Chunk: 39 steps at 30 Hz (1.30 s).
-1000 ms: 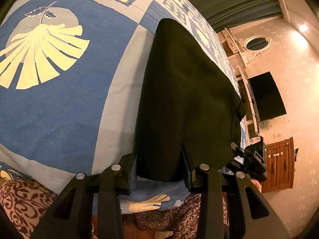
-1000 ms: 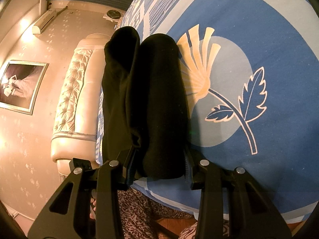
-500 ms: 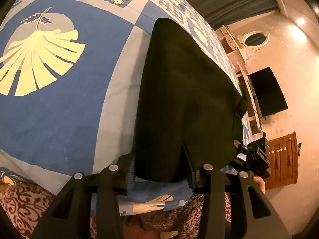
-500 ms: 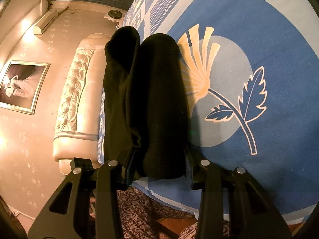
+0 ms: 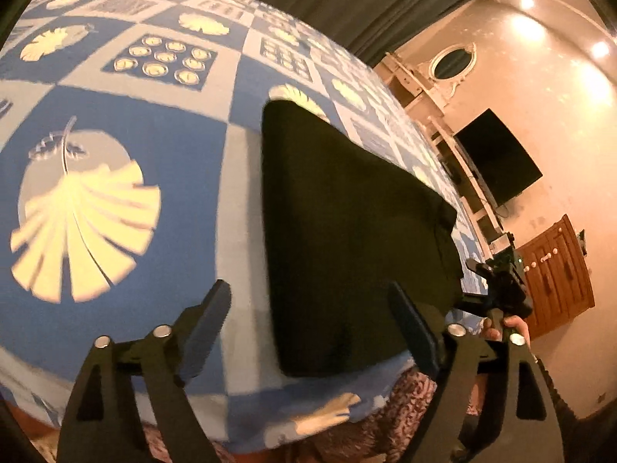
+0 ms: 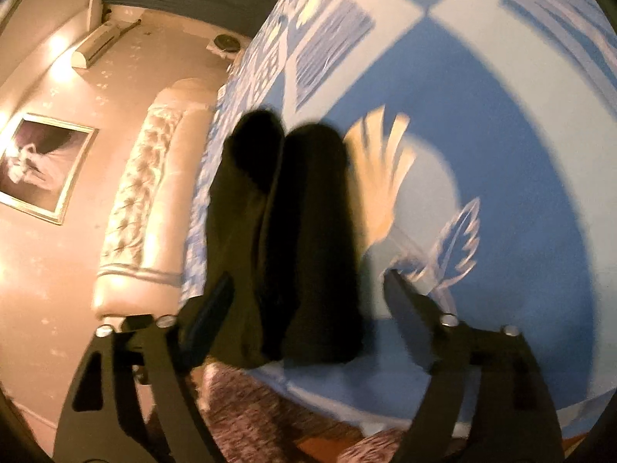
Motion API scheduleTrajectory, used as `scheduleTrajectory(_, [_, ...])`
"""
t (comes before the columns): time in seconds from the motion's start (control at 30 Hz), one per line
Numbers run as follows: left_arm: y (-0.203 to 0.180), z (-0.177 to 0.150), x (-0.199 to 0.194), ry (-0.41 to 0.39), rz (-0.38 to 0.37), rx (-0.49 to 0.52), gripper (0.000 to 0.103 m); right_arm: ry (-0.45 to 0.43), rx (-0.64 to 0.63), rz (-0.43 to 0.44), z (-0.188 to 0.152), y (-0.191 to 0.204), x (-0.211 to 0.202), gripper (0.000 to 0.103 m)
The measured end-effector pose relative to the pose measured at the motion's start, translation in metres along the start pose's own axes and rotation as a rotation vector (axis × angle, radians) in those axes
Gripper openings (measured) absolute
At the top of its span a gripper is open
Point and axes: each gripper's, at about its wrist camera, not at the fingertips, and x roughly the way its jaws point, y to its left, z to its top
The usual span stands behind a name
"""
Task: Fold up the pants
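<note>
Both claws, your left gripper (image 5: 312, 310) and right gripper (image 6: 308, 299), are standing apart, jaws just having been opening off the pants (image 5: 347, 231), which are lying folded ahead between them on the bedspread (image 5: 185, 146); folding appears nearly finished.

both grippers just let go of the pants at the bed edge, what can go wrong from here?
1. The black pants end close to the near edge of the blue bedspread; a nudge could slide them off.
2. The left gripper and right gripper, jaws just opened, straddle the cloth; a finger could snag it on retreat.
3. The right wrist view shows two rounded lobes: the fold may loosen.
</note>
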Motion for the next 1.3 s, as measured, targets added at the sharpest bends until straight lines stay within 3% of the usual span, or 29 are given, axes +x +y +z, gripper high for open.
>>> scheduleTrajectory(0.17, [0.025,0.028,0.027,0.037,-0.001,-0.071,0.086,-0.03,0.036,0.01,0.019,-0.01,0.004,0.086])
scheduleTrajectory(0.33, [0.026,0.061,0.065,0.056,-0.019,-0.054,0.086,-0.023,0.012,0.019,0.041,-0.006,0.019,0.089])
scheduleTrajectory(0.63, [0.032,0.116,0.121,0.073,-0.192,-0.117,0.086,0.01,0.015,0.103,0.079,-0.001,0.048,0.09])
scheduleTrajectory(0.77, [0.029,0.124,0.134,0.096,-0.205,-0.102,0.086,0.021,0.01,0.143,0.09,0.001,0.06,0.091])
scheduleTrajectory(0.97, [0.015,0.124,0.143,0.109,-0.161,-0.008,0.086,0.041,-0.022,0.122,0.101,0.011,0.077,0.091])
scheduleTrajectory(1.0, [0.015,0.123,0.143,0.109,-0.155,-0.003,0.086,0.044,-0.03,0.116,0.102,0.012,0.079,0.089])
scheduleTrajectory(1.1, [0.015,0.125,0.146,0.111,-0.148,-0.003,0.086,0.064,-0.014,0.054,0.104,0.007,0.085,0.053])
scheduleTrajectory(1.13, [0.015,0.126,0.146,0.107,-0.14,-0.004,0.083,0.067,-0.001,0.057,0.104,0.003,0.085,0.048])
scheduleTrajectory(1.17, [0.015,0.125,0.145,0.103,-0.12,0.001,0.077,0.066,0.004,0.066,0.104,0.0,0.085,0.046])
scheduleTrajectory(1.2, [0.014,0.125,0.145,0.1,-0.072,0.017,0.064,0.063,0.004,0.068,0.104,-0.001,0.085,0.045])
scheduleTrajectory(1.3, [0.007,0.123,0.147,0.098,0.012,0.074,0.053,0.051,0.0,0.065,0.102,0.0,0.086,0.043])
